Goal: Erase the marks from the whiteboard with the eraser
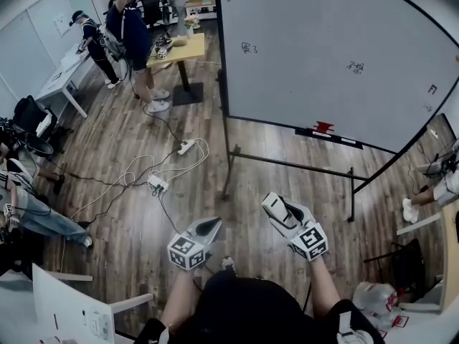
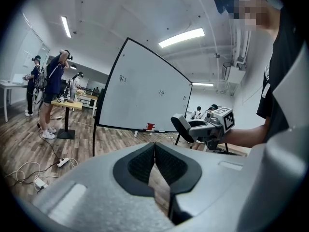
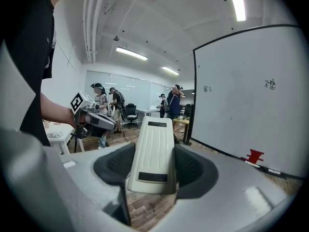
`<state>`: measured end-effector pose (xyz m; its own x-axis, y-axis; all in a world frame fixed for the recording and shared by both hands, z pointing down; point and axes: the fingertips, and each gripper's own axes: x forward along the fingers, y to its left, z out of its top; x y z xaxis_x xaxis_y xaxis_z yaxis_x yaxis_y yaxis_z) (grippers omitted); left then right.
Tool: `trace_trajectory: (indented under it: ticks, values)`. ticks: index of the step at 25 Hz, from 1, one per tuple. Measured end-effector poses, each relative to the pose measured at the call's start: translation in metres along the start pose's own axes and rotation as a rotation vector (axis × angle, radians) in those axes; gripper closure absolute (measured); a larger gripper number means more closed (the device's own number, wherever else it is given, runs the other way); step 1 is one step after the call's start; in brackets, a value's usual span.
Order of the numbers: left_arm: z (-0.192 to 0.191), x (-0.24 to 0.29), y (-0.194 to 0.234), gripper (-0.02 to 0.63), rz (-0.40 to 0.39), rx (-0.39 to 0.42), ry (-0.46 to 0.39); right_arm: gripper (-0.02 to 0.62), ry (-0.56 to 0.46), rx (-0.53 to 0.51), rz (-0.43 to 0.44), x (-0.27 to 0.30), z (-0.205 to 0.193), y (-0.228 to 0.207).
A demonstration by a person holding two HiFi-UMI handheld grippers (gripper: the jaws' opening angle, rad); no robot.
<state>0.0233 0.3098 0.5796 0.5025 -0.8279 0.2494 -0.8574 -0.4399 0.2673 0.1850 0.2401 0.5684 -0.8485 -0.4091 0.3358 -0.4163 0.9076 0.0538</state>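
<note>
A large whiteboard (image 1: 337, 49) on a black stand fills the upper right of the head view. It carries small dark marks: one at the left (image 1: 247, 47), one in the middle (image 1: 356, 67), one near the right edge (image 1: 432, 89). A red object (image 1: 323, 127) sits on its tray. My right gripper (image 1: 275, 208) is shut on a white ribbed eraser (image 3: 153, 151), held well short of the board (image 3: 251, 91). My left gripper (image 1: 210, 226) hangs beside it over the floor. Its pads (image 2: 140, 163) meet at the tips with nothing between them.
Cables and a power strip (image 1: 157, 185) lie on the wooden floor ahead on the left. Two people stand by a yellow table (image 1: 179, 49) at the back. The stand's crossbar (image 1: 287, 165) runs low under the board. A black chair (image 1: 401, 264) is at the right.
</note>
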Motion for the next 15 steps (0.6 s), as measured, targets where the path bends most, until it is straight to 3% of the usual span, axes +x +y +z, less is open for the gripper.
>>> trace_trajectory:
  ticks: [15]
  values:
    - [0.023,-0.002,0.097,0.595,-0.085,0.015,0.022,0.336,0.026,-0.015,-0.117,0.097,0.029,-0.006]
